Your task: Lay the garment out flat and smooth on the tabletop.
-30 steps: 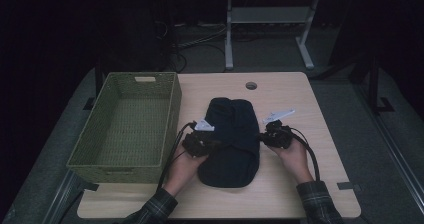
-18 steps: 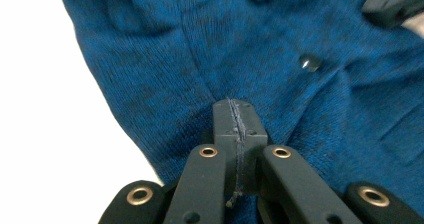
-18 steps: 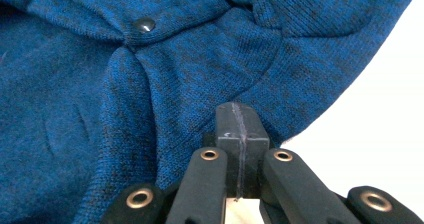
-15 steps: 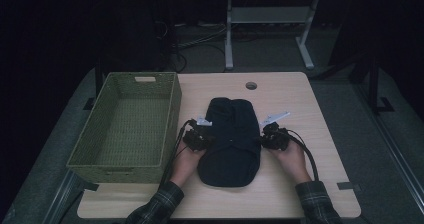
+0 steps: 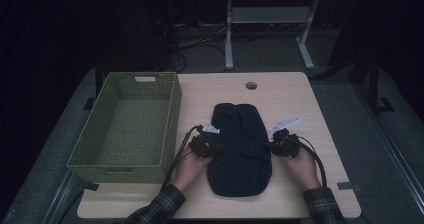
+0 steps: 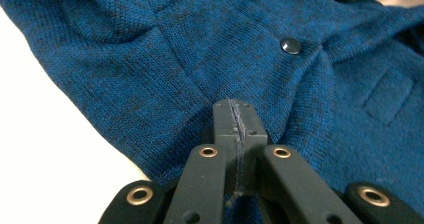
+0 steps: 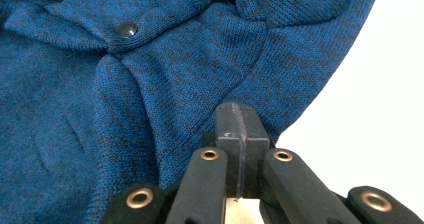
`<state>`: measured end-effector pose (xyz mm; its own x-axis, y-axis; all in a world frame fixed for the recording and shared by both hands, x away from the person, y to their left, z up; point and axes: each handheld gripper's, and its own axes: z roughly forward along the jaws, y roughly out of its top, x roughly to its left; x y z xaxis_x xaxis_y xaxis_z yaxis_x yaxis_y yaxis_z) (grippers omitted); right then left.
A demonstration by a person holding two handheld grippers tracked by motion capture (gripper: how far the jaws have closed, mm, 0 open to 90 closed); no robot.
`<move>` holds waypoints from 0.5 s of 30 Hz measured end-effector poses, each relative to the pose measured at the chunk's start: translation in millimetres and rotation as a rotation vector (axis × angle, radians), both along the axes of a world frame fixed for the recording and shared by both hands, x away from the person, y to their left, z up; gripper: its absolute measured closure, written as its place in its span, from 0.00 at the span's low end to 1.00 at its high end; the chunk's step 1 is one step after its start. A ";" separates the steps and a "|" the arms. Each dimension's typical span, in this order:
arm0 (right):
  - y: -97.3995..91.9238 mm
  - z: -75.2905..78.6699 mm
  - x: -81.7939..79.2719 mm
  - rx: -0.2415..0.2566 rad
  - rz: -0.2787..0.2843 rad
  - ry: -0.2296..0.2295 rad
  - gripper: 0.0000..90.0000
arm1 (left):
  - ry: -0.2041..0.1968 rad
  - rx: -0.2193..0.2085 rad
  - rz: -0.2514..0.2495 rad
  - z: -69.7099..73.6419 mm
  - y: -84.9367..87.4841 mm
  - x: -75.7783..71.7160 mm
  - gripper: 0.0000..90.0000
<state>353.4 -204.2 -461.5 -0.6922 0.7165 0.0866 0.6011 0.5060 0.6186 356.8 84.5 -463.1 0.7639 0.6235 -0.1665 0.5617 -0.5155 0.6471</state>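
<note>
Item: folded blue knit garment (image 5: 239,149), snap-fastened, lying flat at the centre of the worktop (image 5: 300,99), long axis running away from the person. A dark snap (image 6: 291,45) shows near its middle fold.

Companion item: green woven basket (image 5: 127,121), at the worktop's left, just beside the garment, with nothing in it.

Progress, as judged: the garment looks already folded into a compact oblong; what appears to remain is lifting it and placing it in the basket. It has not left the worktop.

Left gripper (image 5: 212,148): at the garment's left edge, about halfway along it, pointing inward toward the fabric. Jaws fully together, tips resting on or just over the knit; in the left gripper view no fabric can be seen pinched between them (image 6: 235,119).

Right gripper (image 5: 272,145): mirrored at the garment's right edge, pointing inward. Jaws likewise pressed together, tips at the hem where knit meets bare worktop (image 7: 237,121); nothing visibly held.

Hands: left hand (image 5: 192,161) and right hand (image 5: 300,164) low, close to the worktop, forearms in plaid sleeves entering from the near edge, the two grippers facing each other across the garment.
</note>
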 end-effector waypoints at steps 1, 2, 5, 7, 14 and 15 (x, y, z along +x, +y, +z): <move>-2.1 -0.2 -4.5 0.001 -0.001 -0.003 1.00 | 0.000 0.001 -0.019 0.2 -1.1 -5.0 1.00; -3.1 -0.1 -7.6 0.000 -0.001 -0.003 1.00 | 0.004 -0.002 -0.028 0.2 -1.0 -7.1 1.00; -5.5 0.4 -14.9 -0.007 0.005 -0.002 1.00 | 0.023 -0.025 -0.038 -0.7 -1.1 -11.6 1.00; -7.7 0.5 -27.0 -0.014 0.008 -0.012 1.00 | 0.032 -0.033 -0.061 -1.0 -2.4 -18.6 1.00; -17.4 1.3 -48.9 -0.027 0.006 -0.015 1.00 | 0.051 -0.041 -0.122 -0.8 -10.7 -38.4 1.00; -19.6 1.2 -50.5 -0.028 0.006 -0.016 1.00 | 0.051 -0.044 -0.126 -0.9 -12.2 -40.8 1.00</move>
<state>302.9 -223.8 -460.2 -0.6974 0.7145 0.0554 0.5884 0.5267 0.6135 316.0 72.3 -464.0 0.8254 0.5144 -0.2326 0.5273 -0.5554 0.6430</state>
